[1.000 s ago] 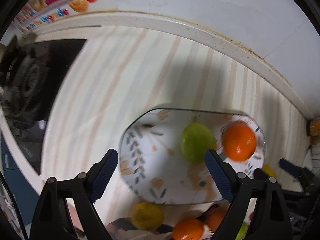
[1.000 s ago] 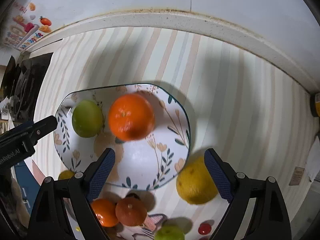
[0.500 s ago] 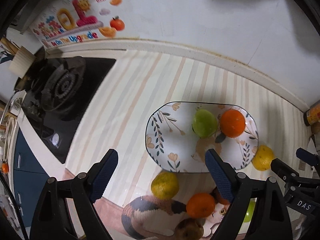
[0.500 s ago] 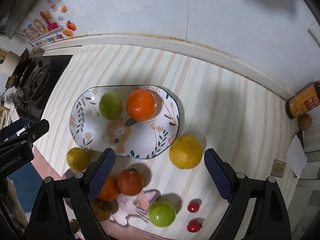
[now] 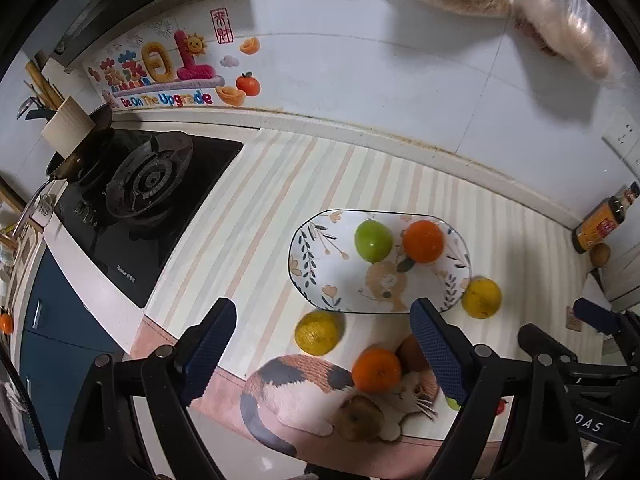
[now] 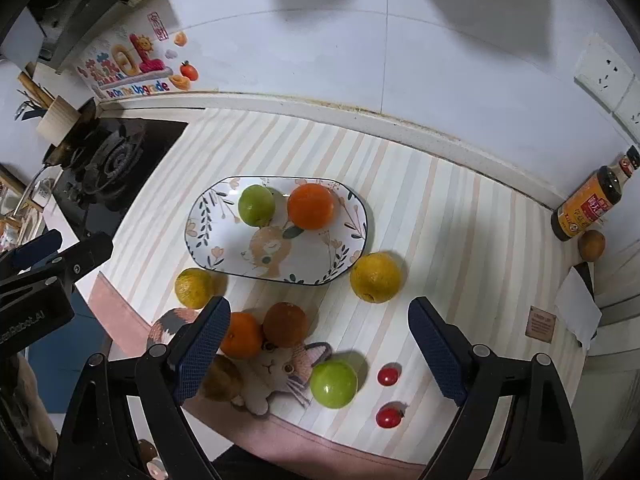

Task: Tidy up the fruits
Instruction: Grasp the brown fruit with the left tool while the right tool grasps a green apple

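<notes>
A floral oval plate (image 6: 224, 256) (image 5: 312, 280) on the striped counter holds a green apple (image 6: 256, 205) (image 5: 373, 241) and an orange (image 6: 310, 206) (image 5: 423, 241). Loose around it lie a yellow citrus on the left (image 6: 194, 288) (image 5: 317, 332), a yellow citrus on the right (image 6: 375, 277) (image 5: 481, 297), an orange (image 6: 242, 335) (image 5: 376, 371), a brownish fruit (image 6: 285, 324), a second green apple (image 6: 333, 384) and two cherry tomatoes (image 6: 387, 375) (image 6: 388, 416). My left gripper (image 5: 322, 354) and right gripper (image 6: 318, 354) are both open, empty, and high above the near counter edge.
A gas stove (image 5: 148, 184) with a pan sits at the left. A sauce bottle (image 6: 586, 200) and a brown fruit (image 6: 591, 245) stand at the right wall. A cat-shaped mat (image 6: 272, 368) lies at the front edge. A wall socket (image 6: 604, 74) is at upper right.
Both grippers have pulled up and back from the plate; the view widens from the plate alone to the whole counter. The apple and orange stay on the plate.
</notes>
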A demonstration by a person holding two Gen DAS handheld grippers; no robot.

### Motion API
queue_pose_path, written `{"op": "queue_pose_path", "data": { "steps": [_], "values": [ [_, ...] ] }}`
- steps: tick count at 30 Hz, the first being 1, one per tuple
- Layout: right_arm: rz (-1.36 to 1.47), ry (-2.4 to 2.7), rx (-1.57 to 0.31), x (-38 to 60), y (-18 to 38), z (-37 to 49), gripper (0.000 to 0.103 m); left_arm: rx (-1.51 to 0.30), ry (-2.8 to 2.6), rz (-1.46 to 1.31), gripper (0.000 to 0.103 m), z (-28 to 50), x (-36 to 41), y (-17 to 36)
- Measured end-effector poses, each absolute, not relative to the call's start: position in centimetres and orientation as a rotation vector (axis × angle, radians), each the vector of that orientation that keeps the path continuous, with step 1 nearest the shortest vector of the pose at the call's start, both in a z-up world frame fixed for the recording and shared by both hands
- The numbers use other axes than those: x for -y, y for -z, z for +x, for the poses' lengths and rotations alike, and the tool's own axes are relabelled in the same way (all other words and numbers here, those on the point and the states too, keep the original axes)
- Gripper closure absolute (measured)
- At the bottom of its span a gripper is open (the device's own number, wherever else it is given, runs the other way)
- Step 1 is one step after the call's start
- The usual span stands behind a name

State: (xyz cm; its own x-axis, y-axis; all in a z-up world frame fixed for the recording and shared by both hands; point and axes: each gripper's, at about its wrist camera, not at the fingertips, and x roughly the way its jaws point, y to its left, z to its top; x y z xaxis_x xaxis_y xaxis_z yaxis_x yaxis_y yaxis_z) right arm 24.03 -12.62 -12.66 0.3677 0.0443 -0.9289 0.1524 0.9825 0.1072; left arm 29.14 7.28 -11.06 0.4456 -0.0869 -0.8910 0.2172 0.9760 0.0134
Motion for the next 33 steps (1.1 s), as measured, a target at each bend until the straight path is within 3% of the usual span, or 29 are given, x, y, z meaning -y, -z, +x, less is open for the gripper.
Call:
{"op": "queue_pose_path", "data": {
  "steps": [8, 13, 15, 24, 29, 33],
  "values": [
    [0.206, 0.04, -1.158, 12.4, 10.4, 21.9, 0.01, -1.072, 0.201, 0.1, 0.014, 26.9, -7.6, 9.7],
    [0.237, 0.036, -1.234, 12.7, 13.0, 21.5, 0.01, -1.112, 0.197, 0.086, 0.012, 26.3, -7.9, 11.3],
    [0.267, 0.035, -1.295, 13.2, 15.5, 21.3, 0.01, -1.152, 0.189, 0.098, 0.005, 26.1, -8.1, 13.0],
    [0.388, 0.04, -1.563, 14.7, 27.4, 20.2, 0.012, -1.409, 0.174, 0.186, 0.005, 24.4, -7.9, 24.3],
    [0.394, 0.044, -1.611, 14.6, 30.3, 19.9, 0.014, -1.544, 0.227, 0.136, 0.005, 24.0, -7.7, 28.0],
    [0.408, 0.045, -1.628, 14.7, 31.2, 20.0, 0.017, -1.689, 0.244, -0.066, 0.006, 24.5, -8.6, 31.0]
  ]
}}
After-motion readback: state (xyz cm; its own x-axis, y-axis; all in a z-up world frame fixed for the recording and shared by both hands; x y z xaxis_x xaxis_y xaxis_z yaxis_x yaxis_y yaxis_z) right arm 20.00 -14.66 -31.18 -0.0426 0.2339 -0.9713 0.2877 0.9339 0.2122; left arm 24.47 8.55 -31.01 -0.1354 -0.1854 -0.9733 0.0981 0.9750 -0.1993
